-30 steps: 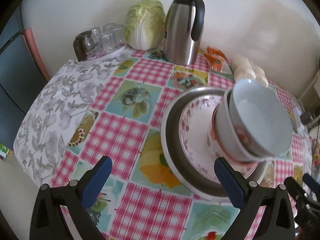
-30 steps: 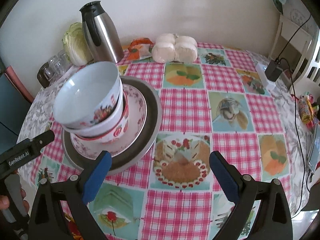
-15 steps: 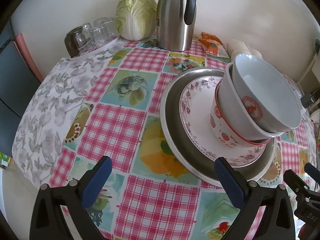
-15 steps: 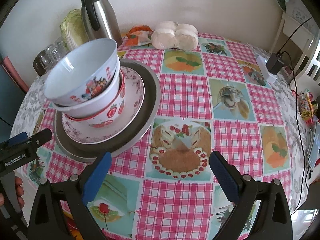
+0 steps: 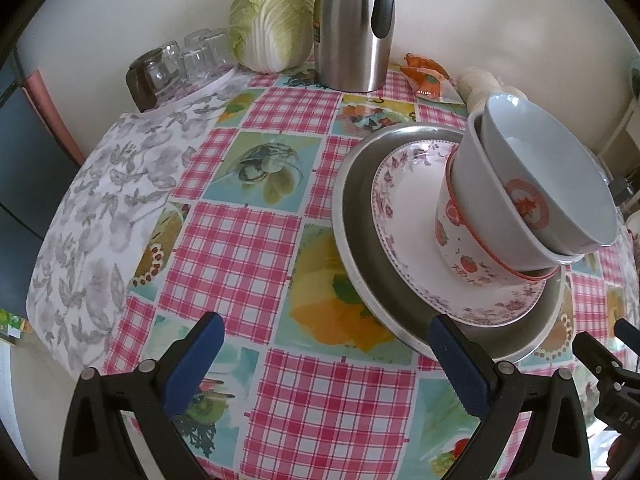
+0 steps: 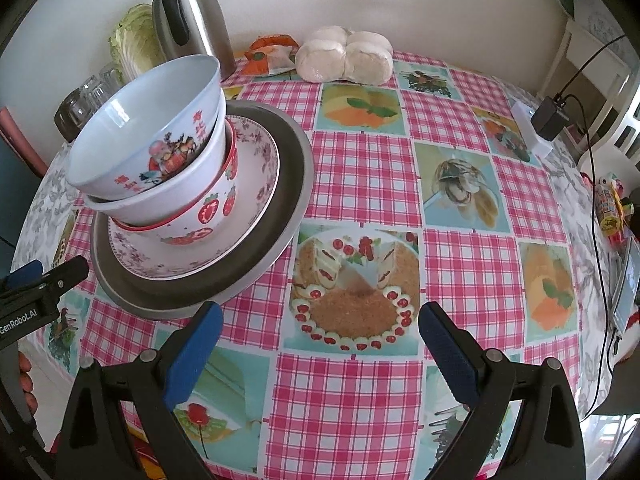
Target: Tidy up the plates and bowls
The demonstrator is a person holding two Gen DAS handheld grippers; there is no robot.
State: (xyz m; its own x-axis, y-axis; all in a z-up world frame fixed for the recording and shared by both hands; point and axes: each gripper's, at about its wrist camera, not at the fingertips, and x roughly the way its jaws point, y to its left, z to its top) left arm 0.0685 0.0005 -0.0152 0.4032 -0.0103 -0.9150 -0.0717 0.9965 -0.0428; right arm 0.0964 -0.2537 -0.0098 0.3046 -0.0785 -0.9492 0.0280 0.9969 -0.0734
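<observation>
Your left gripper (image 5: 324,354) is spread wide with nothing between its blue fingers (image 5: 195,354), hovering over the checked tablecloth (image 5: 240,248) just in front of the stack. Your right gripper (image 6: 320,342) is also wide apart and empty, over the cake picture on the cloth, with the stack just off to its left.

The stack: a metal plate (image 6: 280,216) sits on the table at the bottom, a floral plate (image 5: 404,208) rests inside it, then a strawberry bowl (image 6: 208,216), a plain white bowl (image 6: 192,184), and a pale blue bowl (image 6: 160,128) nested on top. The top two bowls lean, their openings tilted away from the thermos (image 5: 352,28) side.

Behind the stack, by the wall, you have the steel thermos, a cabbage (image 5: 272,16) beside it, and upturned glasses (image 5: 180,64) further left. An orange packet (image 6: 272,54) and a bag of buns (image 6: 344,60) lie to the right of the thermos. A charger with cable (image 6: 550,118) sits at the table's far right edge.
</observation>
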